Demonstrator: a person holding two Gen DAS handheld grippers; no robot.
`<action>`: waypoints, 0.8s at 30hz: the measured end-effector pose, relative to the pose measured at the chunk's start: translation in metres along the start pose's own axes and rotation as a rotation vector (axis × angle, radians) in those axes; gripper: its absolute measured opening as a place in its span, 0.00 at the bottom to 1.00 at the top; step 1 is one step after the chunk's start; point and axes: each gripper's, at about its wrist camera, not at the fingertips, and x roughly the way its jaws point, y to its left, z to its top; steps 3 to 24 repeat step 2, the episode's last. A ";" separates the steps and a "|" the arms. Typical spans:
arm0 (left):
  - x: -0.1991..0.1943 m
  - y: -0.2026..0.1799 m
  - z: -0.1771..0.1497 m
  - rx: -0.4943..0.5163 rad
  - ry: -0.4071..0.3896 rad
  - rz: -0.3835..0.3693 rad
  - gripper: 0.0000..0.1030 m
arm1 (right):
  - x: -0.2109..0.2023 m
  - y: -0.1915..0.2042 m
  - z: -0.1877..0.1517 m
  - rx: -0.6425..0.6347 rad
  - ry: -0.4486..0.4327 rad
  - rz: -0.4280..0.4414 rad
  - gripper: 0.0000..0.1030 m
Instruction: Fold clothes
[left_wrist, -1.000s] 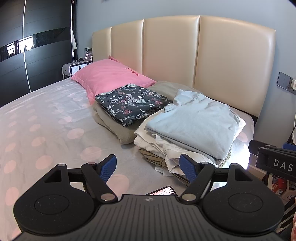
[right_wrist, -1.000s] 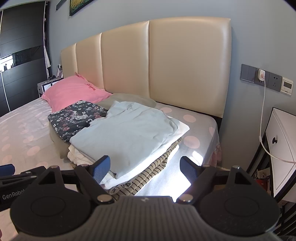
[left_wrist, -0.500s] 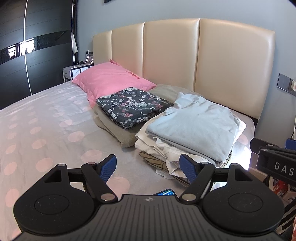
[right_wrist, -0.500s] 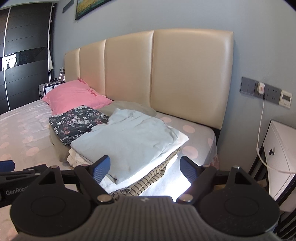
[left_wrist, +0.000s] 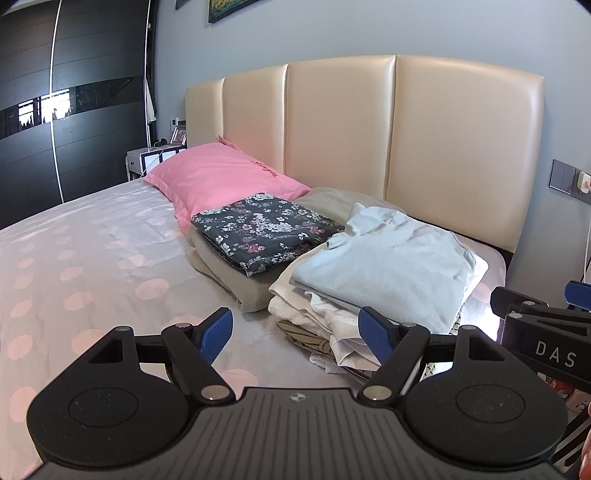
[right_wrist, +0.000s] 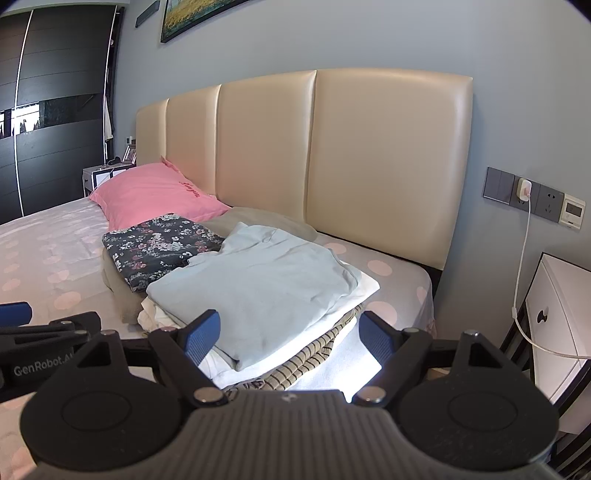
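Two claws, "DAS" (left_wrist: 556, 358), "GenRobot.A" (right_wrist: 42, 363) lettering

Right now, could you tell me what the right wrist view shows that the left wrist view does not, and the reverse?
Only the right wrist view shows the white bedside cabinet, the thermostat panel and the whole charger cable, plus the open right gripper.

Only the left wrist view shows the open left gripper and the wide bare spread of the polka-dot sheet.

Both show the light blue top on its stack, the floral garment, the pink pillow and the cream headboard.
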 end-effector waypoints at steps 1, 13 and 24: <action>-0.001 0.000 0.000 -0.002 -0.002 -0.005 0.72 | 0.000 0.000 0.000 0.001 0.000 0.000 0.82; -0.001 0.001 0.000 -0.004 -0.001 -0.005 0.72 | 0.000 0.000 0.000 0.001 0.001 0.000 0.82; -0.001 0.001 0.000 -0.004 -0.001 -0.005 0.72 | 0.000 0.000 0.000 0.001 0.001 0.000 0.82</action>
